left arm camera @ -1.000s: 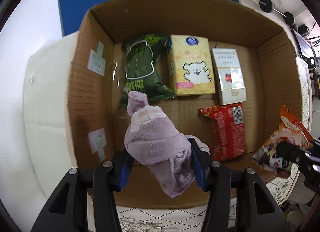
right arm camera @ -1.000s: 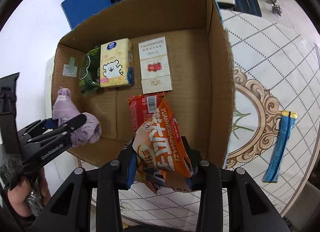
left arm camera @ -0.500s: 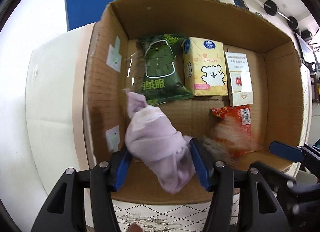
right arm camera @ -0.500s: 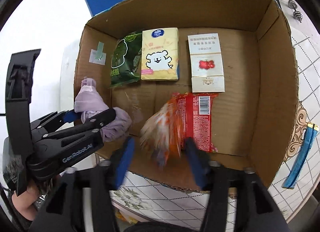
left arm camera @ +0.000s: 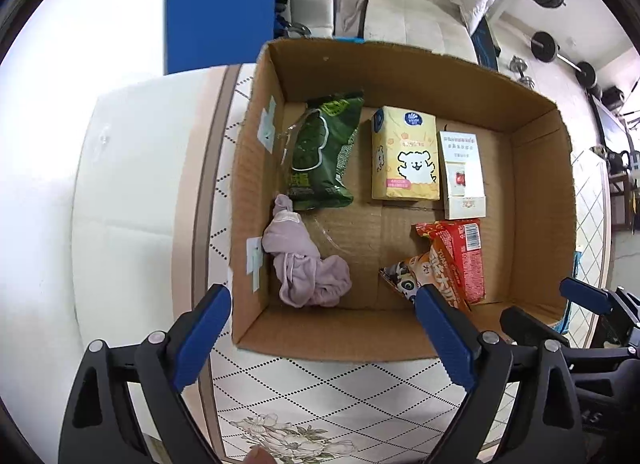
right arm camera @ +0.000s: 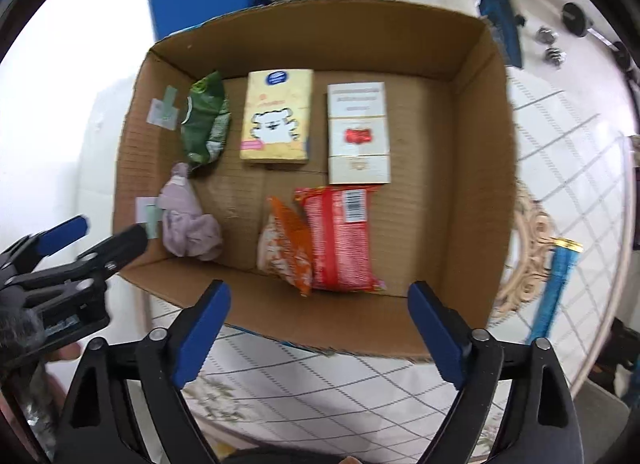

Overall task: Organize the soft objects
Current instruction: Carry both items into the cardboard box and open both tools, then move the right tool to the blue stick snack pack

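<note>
Cardboard box (left arm camera: 400,76) holds lilac cloth (left arm camera: 304,264), snack packs, apparently tissues (left arm camera: 404,160).

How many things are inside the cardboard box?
6. Back row: green packet, yellow tissue pack, white box. Front row: purple cloth at left, orange snack bag leaning on the red packet. Nothing else shows inside the cardboard box.

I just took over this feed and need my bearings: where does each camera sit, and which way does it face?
Left wrist: on the left claw, above the near wall, looking down into the cardboard box; its open blue fingers frame the purple cloth.
Right wrist: on the right claw, same downward look; its open fingers show, with the left claw at the left edge.
Shared: box, cloth, orange snack bag.
</note>
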